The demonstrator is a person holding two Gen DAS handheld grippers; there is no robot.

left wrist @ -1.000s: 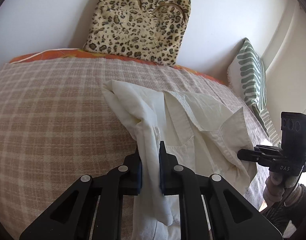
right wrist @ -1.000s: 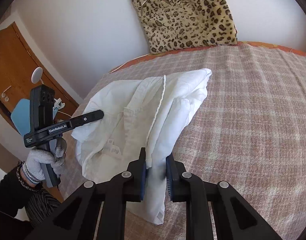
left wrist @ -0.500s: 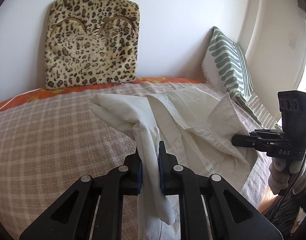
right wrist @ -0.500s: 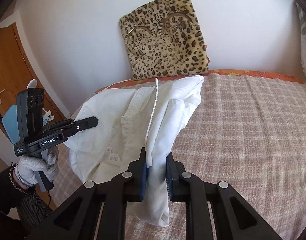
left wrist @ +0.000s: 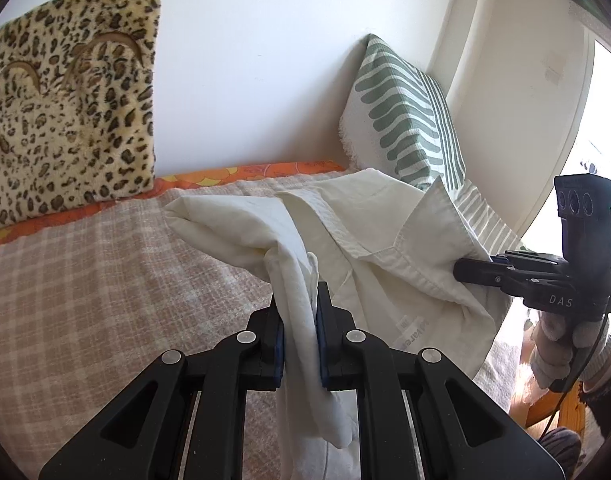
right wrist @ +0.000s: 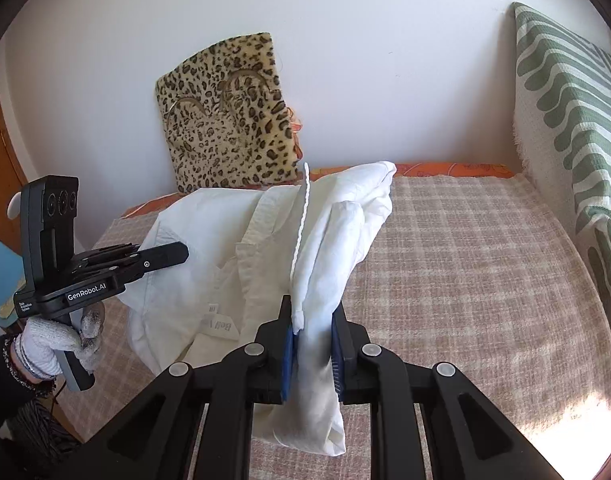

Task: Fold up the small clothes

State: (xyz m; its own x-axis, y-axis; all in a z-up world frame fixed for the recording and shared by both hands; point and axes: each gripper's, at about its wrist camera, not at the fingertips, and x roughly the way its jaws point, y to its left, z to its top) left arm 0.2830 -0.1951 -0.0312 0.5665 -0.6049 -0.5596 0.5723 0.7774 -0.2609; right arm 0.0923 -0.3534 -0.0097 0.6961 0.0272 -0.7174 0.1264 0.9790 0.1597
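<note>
A white shirt (left wrist: 369,220) hangs stretched between my two grippers above the checked bed cover (left wrist: 105,280). My left gripper (left wrist: 299,300) is shut on a bunched edge of the shirt, and a loose fold droops below its jaws. In the same view my right gripper (left wrist: 461,270) pinches the shirt's far side. The right wrist view shows my right gripper (right wrist: 311,312) shut on a hanging fold of the shirt (right wrist: 209,232), with a white cord running up from the pads. My left gripper (right wrist: 181,254) grips the shirt at the left there, in a gloved hand (right wrist: 45,344).
A leopard-print cushion (right wrist: 229,120) leans on the white wall at the back of the bed (right wrist: 465,260). A green-and-white striped pillow (right wrist: 573,100) stands at the bed's right end. A wooden door (right wrist: 1,160) is at the far left.
Both grippers have risen and swung sideways with the shirt still held in them. The shirt now hangs higher over the bed, and more of the wall and the striped pillow shows.
</note>
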